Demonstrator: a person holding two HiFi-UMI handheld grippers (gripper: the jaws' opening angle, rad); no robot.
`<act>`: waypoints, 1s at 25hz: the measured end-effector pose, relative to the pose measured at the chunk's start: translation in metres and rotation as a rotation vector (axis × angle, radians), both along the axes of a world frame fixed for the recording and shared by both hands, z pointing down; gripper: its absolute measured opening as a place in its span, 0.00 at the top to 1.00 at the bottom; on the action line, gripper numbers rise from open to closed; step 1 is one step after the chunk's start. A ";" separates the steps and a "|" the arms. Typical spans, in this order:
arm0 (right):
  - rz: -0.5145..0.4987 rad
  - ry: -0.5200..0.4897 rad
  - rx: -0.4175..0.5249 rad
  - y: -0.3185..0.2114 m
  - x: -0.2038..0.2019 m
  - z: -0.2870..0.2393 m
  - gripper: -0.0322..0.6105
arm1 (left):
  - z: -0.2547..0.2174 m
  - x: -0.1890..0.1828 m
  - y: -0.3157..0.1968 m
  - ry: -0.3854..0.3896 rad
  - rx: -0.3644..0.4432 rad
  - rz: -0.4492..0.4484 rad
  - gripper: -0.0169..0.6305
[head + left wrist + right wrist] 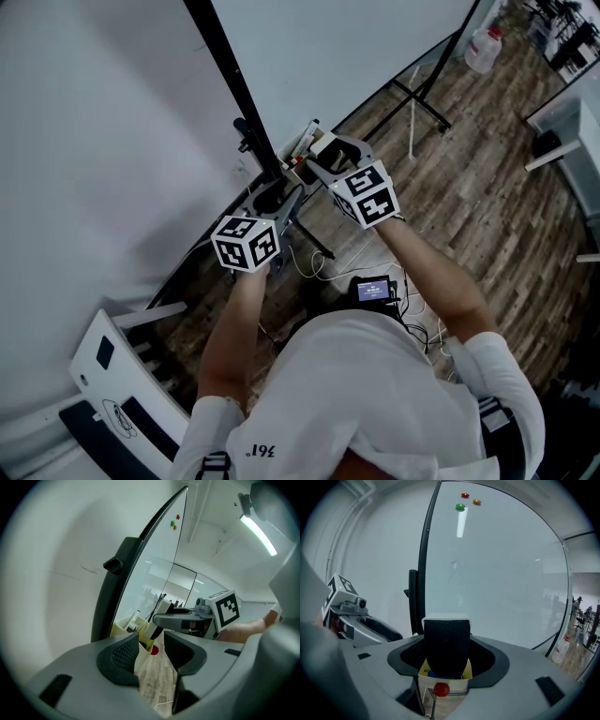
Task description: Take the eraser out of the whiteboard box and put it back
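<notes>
Right gripper (pixel 446 659) clamped on eraser (pixel 446 641), black felt face toward camera, lower end at mouth of whiteboard box (pixel 440 683). Left gripper (pixel 152 651) jaws apart, box corner in gap, contact unclear. Eraser judged light; felt soft, white backing stiffer: grip backing edges.

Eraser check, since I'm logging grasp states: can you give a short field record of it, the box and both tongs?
eraser: black felt, white back, upright, lower end at the box mouth
right tongs: shut on the eraser
box: pale yellow, directly under the eraser
left tongs: open, gripping nothing
</notes>
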State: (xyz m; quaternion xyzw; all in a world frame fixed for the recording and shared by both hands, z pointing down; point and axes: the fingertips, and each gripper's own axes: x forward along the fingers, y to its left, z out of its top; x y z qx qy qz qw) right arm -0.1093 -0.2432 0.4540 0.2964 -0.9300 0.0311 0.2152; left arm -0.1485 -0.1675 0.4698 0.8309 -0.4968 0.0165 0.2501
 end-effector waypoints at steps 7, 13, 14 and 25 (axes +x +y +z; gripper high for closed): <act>-0.006 -0.044 0.036 0.007 0.003 -0.028 0.53 | -0.018 0.005 0.002 0.013 0.039 0.005 0.73; -0.006 -0.073 0.054 0.011 0.010 -0.045 0.53 | -0.032 0.012 0.000 0.020 0.070 0.009 0.73; -0.006 -0.076 0.056 0.011 0.011 -0.047 0.53 | -0.034 0.013 0.000 0.022 0.074 0.010 0.73; 0.020 -0.129 0.083 0.014 0.035 -0.079 0.53 | -0.071 0.032 -0.004 0.049 0.147 0.035 0.73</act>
